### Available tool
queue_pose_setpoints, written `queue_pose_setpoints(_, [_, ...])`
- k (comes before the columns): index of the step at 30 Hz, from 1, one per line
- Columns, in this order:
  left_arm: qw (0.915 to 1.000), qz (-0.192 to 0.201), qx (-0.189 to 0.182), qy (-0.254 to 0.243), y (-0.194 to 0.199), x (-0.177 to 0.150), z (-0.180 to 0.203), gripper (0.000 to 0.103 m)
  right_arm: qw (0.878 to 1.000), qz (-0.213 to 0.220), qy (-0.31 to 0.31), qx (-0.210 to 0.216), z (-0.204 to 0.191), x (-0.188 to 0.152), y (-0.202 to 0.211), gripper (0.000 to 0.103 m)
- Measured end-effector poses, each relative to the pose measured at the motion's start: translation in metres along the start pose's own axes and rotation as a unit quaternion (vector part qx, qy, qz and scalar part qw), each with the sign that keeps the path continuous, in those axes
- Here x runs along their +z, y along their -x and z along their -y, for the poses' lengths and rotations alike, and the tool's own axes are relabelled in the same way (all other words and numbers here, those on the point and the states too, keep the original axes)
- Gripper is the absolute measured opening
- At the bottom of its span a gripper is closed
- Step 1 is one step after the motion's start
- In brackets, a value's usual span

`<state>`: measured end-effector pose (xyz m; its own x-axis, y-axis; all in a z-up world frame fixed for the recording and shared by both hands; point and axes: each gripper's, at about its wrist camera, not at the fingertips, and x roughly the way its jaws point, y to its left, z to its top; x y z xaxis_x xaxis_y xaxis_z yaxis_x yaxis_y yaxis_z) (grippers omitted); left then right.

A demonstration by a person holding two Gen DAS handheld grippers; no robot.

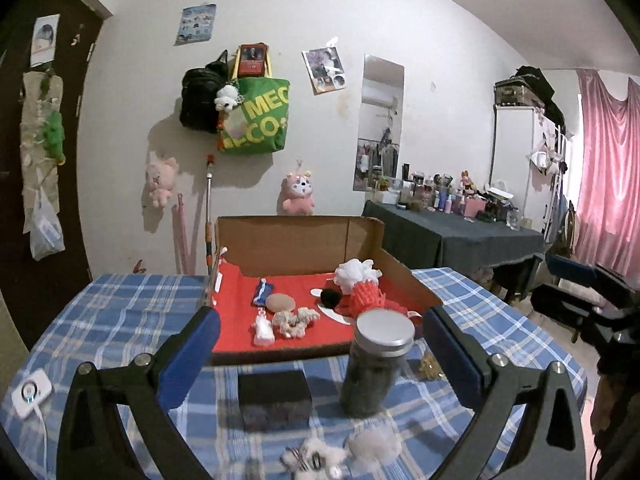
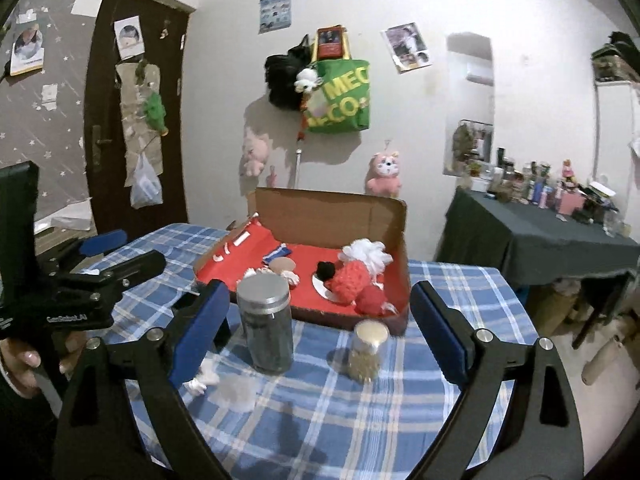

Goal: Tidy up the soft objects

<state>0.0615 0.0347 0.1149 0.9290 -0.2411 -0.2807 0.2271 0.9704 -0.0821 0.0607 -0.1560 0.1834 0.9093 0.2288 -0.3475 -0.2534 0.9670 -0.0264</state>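
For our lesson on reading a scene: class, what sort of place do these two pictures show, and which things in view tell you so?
Most likely a lived-in room at home, perhaps a bedroom. Pointers: the pink plush toy hanging on the wall, the pink curtain, and the side table crowded with bottles and cosmetics.

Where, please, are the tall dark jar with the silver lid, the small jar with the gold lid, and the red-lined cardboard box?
Tall dark jar with silver lid [image 2: 269, 332], right wrist view, on its glass body.
Small jar with gold lid [image 2: 371, 332], right wrist view, on its lid.
Red-lined cardboard box [image 1: 296, 240], left wrist view, on its back wall.
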Motion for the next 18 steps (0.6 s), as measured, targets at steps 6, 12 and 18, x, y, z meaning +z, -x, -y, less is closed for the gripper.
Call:
queue_pose_setpoints(6, [0.9998,0.009,0.018,-0.004,0.012,-0.03,0.012,0.103,1.0,0.009,-0.014,-0.027,-0.003,-0.034,0.007,0.097])
queue_pose_setpoints(12, [0.9994,-0.012,0.031,0.009,0.006,-0.062,0.01,0.103,0.999,-0.007,-0.032,-0.035,-0.002,-0.065,-0.003,0.097])
queue_pose_setpoints(18, [0.9979,-0.045,0.044,0.009,-0.007,-0.087,0.008,0.103,0.998,-0.038,-0.039,-0.04,-0.003,-0.088,-0.022,0.097])
